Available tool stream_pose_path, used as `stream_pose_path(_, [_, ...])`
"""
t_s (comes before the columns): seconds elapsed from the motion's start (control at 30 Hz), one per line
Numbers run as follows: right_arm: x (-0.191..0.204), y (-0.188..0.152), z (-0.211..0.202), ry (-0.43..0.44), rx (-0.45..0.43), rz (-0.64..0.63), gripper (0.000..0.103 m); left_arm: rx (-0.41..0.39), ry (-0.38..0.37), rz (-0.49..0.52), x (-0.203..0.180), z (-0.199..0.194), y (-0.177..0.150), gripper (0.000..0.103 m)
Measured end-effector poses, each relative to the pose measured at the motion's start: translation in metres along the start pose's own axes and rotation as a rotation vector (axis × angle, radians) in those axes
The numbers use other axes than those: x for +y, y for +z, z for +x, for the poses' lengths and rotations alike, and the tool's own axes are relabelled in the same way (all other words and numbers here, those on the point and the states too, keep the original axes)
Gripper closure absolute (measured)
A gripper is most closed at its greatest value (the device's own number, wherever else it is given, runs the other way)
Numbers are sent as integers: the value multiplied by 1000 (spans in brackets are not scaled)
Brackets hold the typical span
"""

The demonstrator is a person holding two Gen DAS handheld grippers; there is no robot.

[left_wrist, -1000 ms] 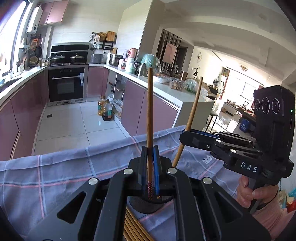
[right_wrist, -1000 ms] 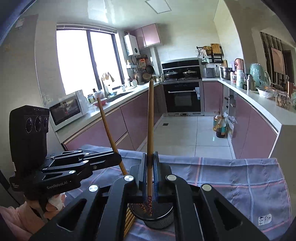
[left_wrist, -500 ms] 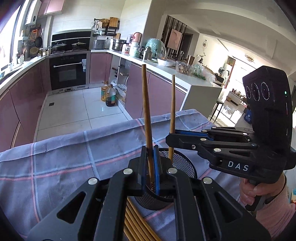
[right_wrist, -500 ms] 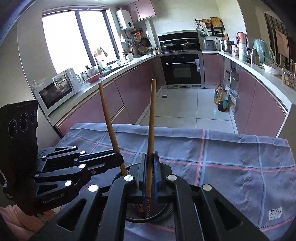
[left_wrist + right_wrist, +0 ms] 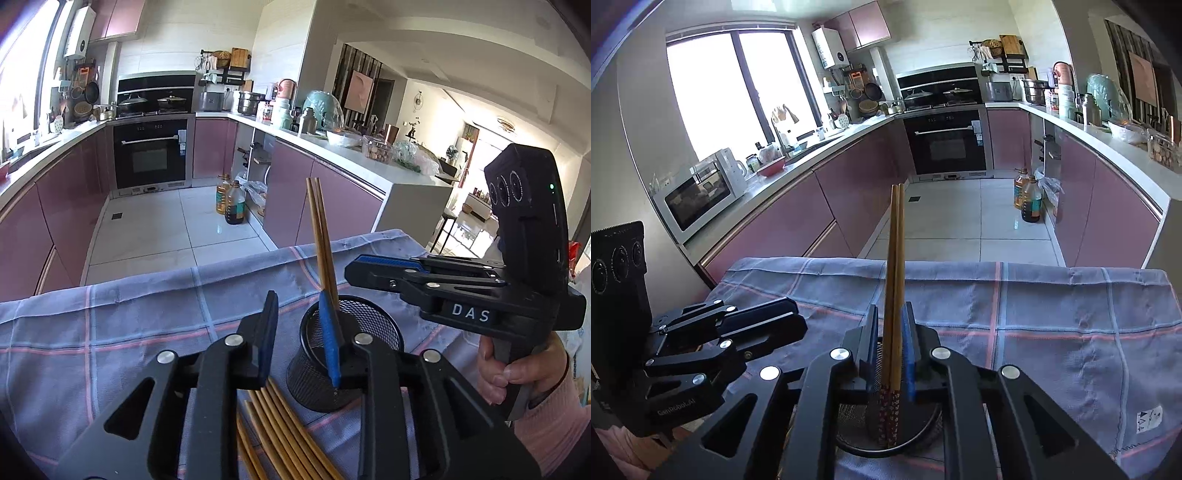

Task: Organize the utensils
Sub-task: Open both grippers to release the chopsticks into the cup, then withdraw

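A black mesh cup [image 5: 373, 328] stands on the checked cloth [image 5: 147, 314], and two wooden chopsticks [image 5: 320, 236] lean in it side by side. My left gripper [image 5: 297, 339] hangs just before the cup; its jaws are opening with nothing between them, and its right finger is beside the chopsticks. Several loose chopsticks [image 5: 284, 435] lie on the cloth under it. In the right wrist view the two chopsticks [image 5: 894, 266] rise between the opening jaws of my right gripper [image 5: 891, 354], their patterned ends down in the cup [image 5: 923, 439]. The pads do not press them.
A hand in a pink sleeve [image 5: 517, 373] holds the right gripper [image 5: 354, 264] to the right of the cup. The left gripper [image 5: 796, 317] shows at the left of the right wrist view. The cloth's far edge [image 5: 960, 264] drops to the kitchen floor.
Each gripper held one chopstick upright above the cup. Both sank toward it, the jaws parted, and the two chopsticks now stand together in the cup.
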State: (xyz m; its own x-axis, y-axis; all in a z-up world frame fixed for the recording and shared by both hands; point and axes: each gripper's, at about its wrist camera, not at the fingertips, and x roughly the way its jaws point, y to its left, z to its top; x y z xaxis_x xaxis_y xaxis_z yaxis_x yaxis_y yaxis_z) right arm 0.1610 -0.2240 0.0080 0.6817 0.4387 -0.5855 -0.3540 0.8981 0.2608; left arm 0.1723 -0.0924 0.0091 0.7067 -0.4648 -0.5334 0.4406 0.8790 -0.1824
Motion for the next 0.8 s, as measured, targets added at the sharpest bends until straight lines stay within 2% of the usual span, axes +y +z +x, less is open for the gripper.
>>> stream_pose_path(0.03, [3, -2, -7, 3, -14, -9, 86, -15, 12, 6, 2, -8, -2, 71])
stream_pose_path(0.1, [9, -6, -20, 23, -40, -27, 75, -35, 32, 11, 7, -21, -7, 68])
stream_pose_path(0.2, [25, -18, -42, 68, -73, -78, 70, -48, 55, 25, 15, -39, -20, 57])
stream_pose_path(0.3, [42, -36, -57, 109, -73, -131, 65, -29, 83, 37, 23, -48, -36, 55])
stream_pose_path(0.5, [65, -76, -43, 121, 32, -166, 65, 91, 109, 16, 43, -42, -79, 55])
stream_pose_path(0.63, [62, -98, -16, 98, 121, -119, 65, 162, 114, -22, 53, -31, -104, 55])
stream_pose_path(0.8, [57, -117, 6, 69, 183, -65, 65, 212, 112, -44, 59, -23, -128, 55])
